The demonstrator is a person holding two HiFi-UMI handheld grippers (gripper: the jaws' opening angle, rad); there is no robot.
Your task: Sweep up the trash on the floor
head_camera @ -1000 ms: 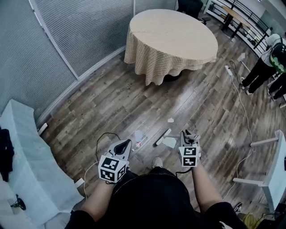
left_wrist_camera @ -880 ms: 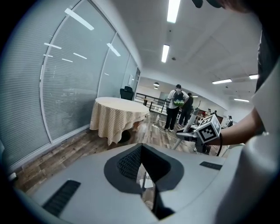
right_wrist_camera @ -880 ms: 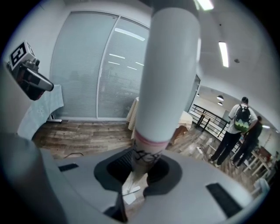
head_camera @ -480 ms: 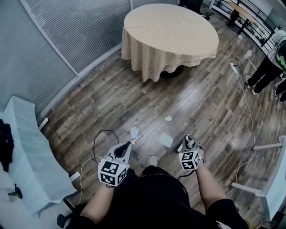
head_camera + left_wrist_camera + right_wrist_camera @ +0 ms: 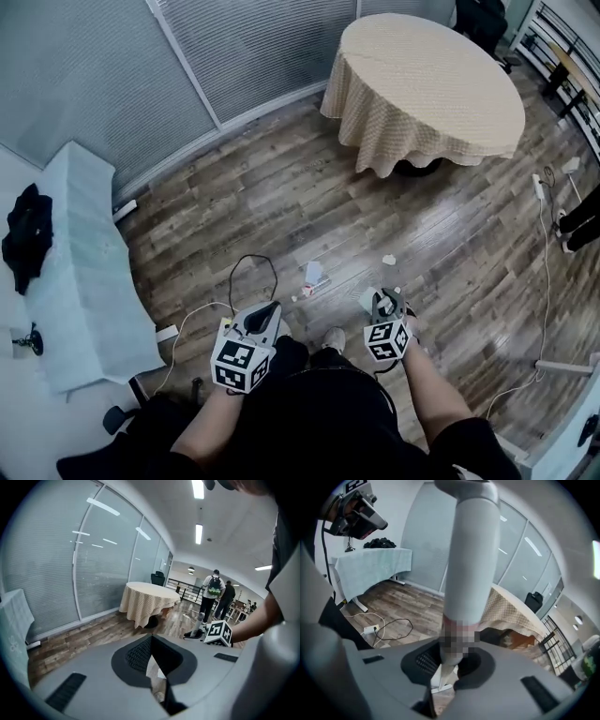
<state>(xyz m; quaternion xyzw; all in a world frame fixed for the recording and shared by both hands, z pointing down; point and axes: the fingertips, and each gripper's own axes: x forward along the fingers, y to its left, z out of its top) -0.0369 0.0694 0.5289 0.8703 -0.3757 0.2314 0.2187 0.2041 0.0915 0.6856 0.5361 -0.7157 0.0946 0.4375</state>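
Note:
Trash lies on the wooden floor ahead of me: a pale paper piece [image 5: 314,273], a small crumpled scrap [image 5: 388,260] and a flat sheet [image 5: 367,298] just left of my right gripper [image 5: 386,298]. That gripper [image 5: 450,660] is shut on a thick white handle [image 5: 471,550], which rises straight up past the camera; its lower end is hidden. My left gripper [image 5: 269,309] hangs low at the left, and in its own view the left gripper [image 5: 151,641] has its jaws together with nothing between them.
A round table with a beige cloth [image 5: 427,89] stands far right. A white-covered table [image 5: 84,272] with a black garment [image 5: 28,234] is at the left. A black cable [image 5: 248,277] and a power strip [image 5: 167,333] lie near my feet. Two people [image 5: 216,592] stand beyond.
The head view has swung left, so the white-covered table shows more and the round table sits further right. Both grippers stay low near my body; the trash is closer to the right gripper.

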